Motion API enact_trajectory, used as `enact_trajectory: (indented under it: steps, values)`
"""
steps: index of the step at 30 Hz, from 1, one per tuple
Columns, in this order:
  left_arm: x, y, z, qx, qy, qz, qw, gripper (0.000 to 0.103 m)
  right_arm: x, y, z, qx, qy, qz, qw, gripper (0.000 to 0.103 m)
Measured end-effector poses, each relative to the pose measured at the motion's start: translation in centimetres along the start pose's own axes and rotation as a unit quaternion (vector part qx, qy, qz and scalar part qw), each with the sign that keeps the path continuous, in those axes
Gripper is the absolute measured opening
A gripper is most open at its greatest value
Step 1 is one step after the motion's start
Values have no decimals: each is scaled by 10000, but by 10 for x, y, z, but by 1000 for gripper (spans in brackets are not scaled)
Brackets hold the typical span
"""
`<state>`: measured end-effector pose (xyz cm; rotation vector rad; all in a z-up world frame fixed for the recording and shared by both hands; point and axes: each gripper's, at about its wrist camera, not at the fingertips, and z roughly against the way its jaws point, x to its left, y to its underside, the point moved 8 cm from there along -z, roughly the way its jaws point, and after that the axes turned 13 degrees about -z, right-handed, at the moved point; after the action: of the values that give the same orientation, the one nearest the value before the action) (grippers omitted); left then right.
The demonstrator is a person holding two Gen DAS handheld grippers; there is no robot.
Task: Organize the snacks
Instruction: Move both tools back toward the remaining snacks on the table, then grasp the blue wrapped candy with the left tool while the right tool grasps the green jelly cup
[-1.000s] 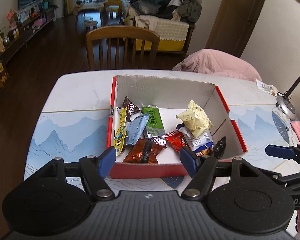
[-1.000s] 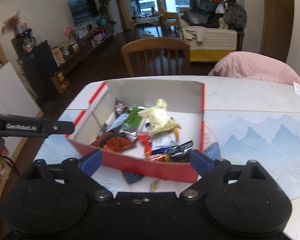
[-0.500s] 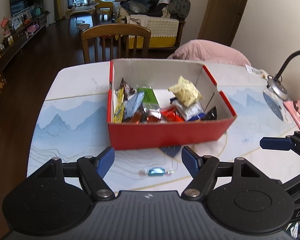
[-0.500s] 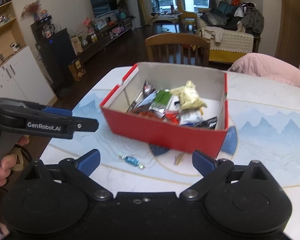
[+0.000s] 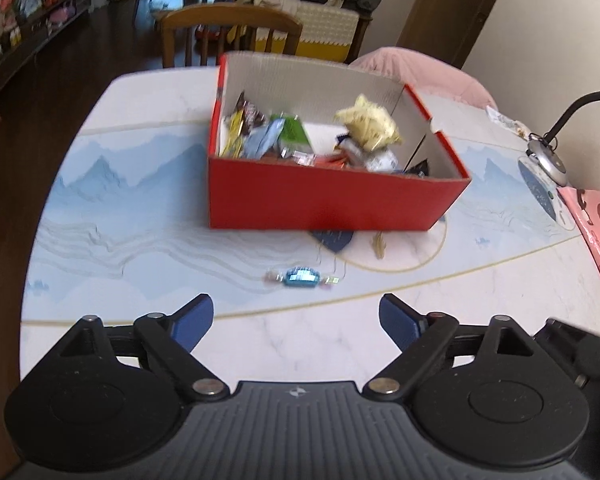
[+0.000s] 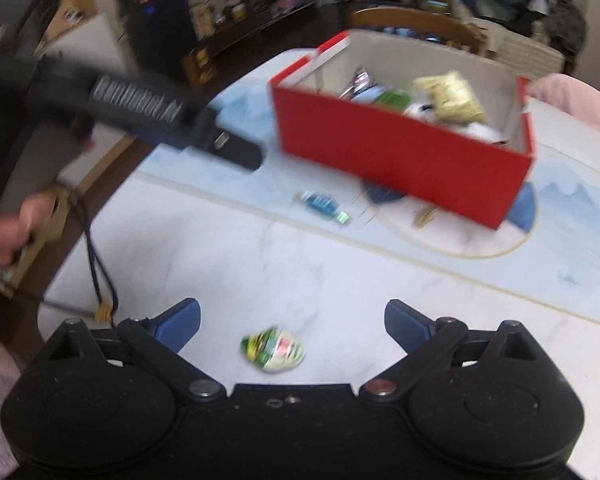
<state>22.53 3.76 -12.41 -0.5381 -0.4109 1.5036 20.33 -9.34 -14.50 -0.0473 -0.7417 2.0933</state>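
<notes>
Risking a miss: right-wrist view is motion-blurred, so closing early on the green-white candy [image 6: 273, 349] could skid it across the slick table [image 6: 340, 280]. Blue candy [image 5: 300, 277] lies near side of the red box [image 5: 332, 200] (most snacks already inside). Right gripper [image 6: 292, 322] spread wide, candy between fingertips, untouched. Left gripper [image 5: 296, 320] also apart, empty.

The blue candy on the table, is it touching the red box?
Apart. In the left wrist view the blue candy lies on bare table well in front of the red box.
</notes>
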Motion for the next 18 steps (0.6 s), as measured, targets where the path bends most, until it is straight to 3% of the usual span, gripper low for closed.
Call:
enact_trajectory:
  steps: [6,18]
  values:
    - [10,20,-13,262,-86,201,9994,91,13,32,-35,448,-5,629,9970,87]
    - [20,32,-27,532,-279,284,9978,91,7,36,-63,765,-10,797,9939,69]
